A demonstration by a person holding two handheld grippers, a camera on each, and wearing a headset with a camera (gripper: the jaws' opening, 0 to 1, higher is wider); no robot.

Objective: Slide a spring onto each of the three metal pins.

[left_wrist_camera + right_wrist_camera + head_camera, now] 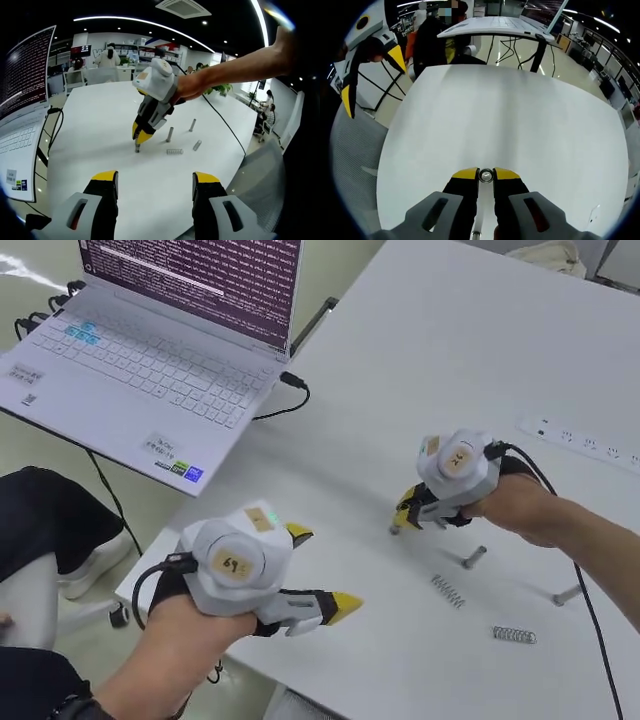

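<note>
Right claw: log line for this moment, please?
right claw shut on pin | left claw open | springs loose on table

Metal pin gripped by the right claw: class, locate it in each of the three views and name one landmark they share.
Head view: metal pin right of centre, under the right claw.
Left gripper view: pin left of centre, upright.
Right gripper view: pin bottom centre, end-on between the jaws.
Shared landmark: the open left claw.
</note>
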